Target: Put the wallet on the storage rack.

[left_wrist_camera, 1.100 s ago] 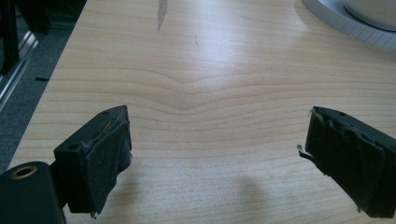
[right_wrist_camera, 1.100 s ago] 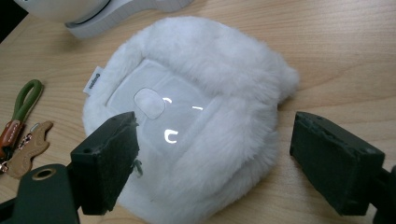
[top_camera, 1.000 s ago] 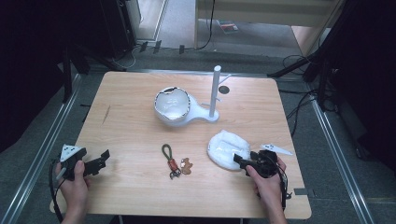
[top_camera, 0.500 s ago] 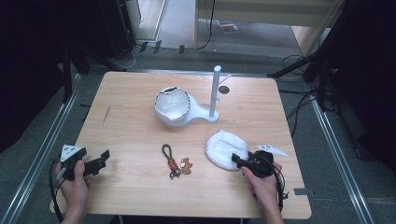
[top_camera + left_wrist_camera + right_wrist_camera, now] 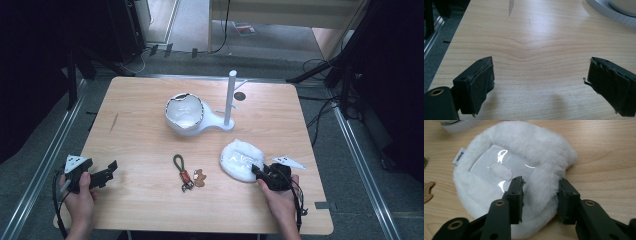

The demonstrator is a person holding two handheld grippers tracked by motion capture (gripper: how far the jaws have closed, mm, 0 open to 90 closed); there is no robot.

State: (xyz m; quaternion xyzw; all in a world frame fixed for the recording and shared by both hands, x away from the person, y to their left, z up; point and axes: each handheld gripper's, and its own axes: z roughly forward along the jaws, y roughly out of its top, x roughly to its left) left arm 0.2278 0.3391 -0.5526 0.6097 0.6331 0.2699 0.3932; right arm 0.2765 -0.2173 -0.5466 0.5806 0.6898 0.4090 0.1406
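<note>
Since the earlier frame my right claw [image 5: 540, 195] has slid onto the furry white pouch [image 5: 509, 172] at the counter's [image 5: 140, 125] near right, jaws straddling its rim. I'd pinch deep before lifting. Left claw [image 5: 540, 85] idles, spread.

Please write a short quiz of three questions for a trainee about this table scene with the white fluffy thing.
1. True or false: the left gripper holds the keychain.
2. What do the right gripper jaws straddle: A the white stand, B the furry pouch rim, C the keychain?
3. Fill in: the left gripper's jaws stand ____ over bare table.

Key: 1 false; 2 B; 3 open.
</note>
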